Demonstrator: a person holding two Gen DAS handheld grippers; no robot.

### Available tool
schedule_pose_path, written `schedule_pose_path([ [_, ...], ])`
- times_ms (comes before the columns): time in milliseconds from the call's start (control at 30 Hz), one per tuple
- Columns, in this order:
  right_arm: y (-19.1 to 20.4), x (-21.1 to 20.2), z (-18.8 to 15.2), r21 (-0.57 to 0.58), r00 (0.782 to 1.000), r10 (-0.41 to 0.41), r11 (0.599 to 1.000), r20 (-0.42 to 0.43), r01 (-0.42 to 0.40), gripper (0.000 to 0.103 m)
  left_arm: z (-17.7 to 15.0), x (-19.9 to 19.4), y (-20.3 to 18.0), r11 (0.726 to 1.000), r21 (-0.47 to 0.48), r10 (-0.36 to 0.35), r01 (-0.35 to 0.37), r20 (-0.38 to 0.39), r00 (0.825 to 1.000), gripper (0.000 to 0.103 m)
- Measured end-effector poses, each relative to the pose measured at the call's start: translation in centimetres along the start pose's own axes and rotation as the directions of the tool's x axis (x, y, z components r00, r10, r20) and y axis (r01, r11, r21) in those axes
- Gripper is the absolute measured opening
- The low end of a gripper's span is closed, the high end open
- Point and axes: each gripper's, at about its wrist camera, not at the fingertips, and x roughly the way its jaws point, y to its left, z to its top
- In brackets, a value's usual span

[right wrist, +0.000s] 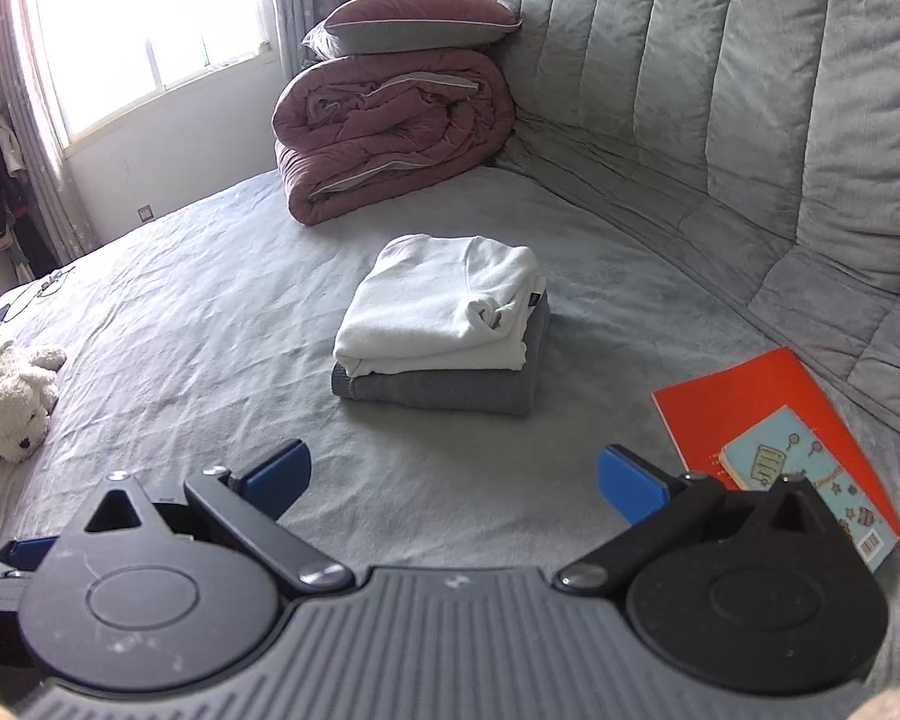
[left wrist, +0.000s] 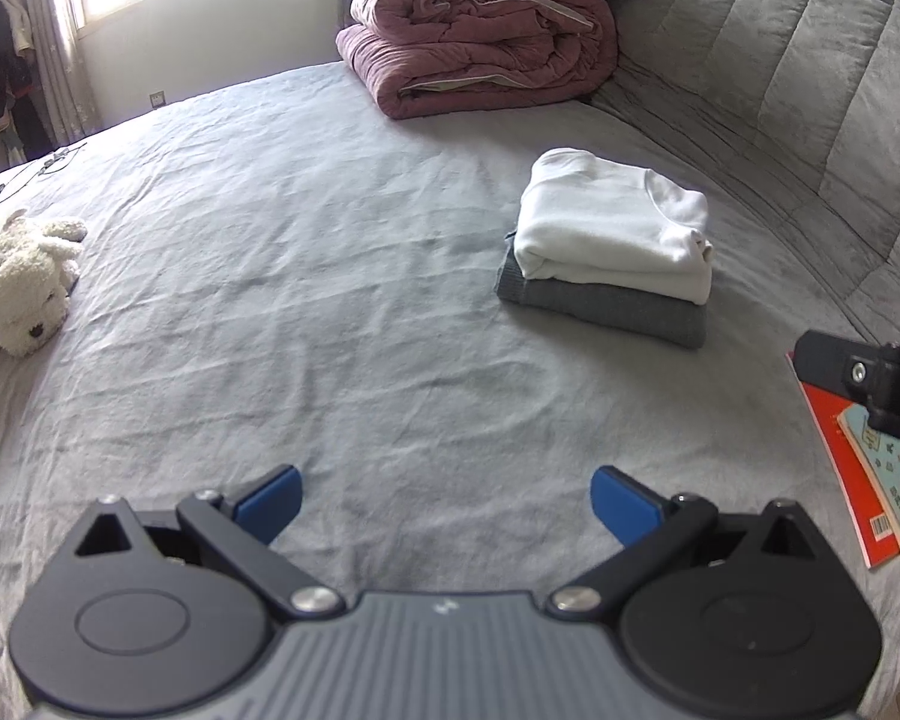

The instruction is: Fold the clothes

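A folded white top (left wrist: 615, 228) (right wrist: 444, 306) lies stacked on a folded dark grey garment (left wrist: 606, 306) (right wrist: 444, 393) on the grey bed sheet (left wrist: 306, 276) (right wrist: 210, 324). My left gripper (left wrist: 447, 504) hovers open over bare sheet, well short and to the left of the stack, with nothing between its blue fingertips (left wrist: 273, 504). My right gripper (right wrist: 453, 483) is open too, empty, just in front of the stack. Part of the right gripper's black body (left wrist: 870, 384) shows at the right edge of the left wrist view.
A rolled mauve quilt (left wrist: 480, 42) (right wrist: 390, 132) with a pillow (right wrist: 414, 27) on top sits at the bed's far end beside the padded grey headboard (right wrist: 720, 90). A white plush dog (left wrist: 21, 288) (right wrist: 15, 402) lies at left. A red book (right wrist: 768, 414) (left wrist: 840, 468) with a blue booklet (right wrist: 810, 468) lies at right.
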Motion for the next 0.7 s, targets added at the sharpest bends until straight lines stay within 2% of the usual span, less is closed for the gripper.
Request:
schedule_pose_path([
  [333, 2.5, -7.0, -1.9, -0.045, 0.999, 0.024, 0.999, 0.033, -0.023, 0.103, -3.6, -6.0, 3.0, 0.999, -0.043, -0.028, 0.028, 0.007, 1.000, 0.102],
  [700, 3.8, -11.6, -3.9, -0.047, 0.997, 0.034, 0.998, 0.071, -0.031, 0.103, -6.8, -10.8, 5.0, 0.996, -0.064, -0.054, 0.057, 0.047, 0.997, 0.102],
])
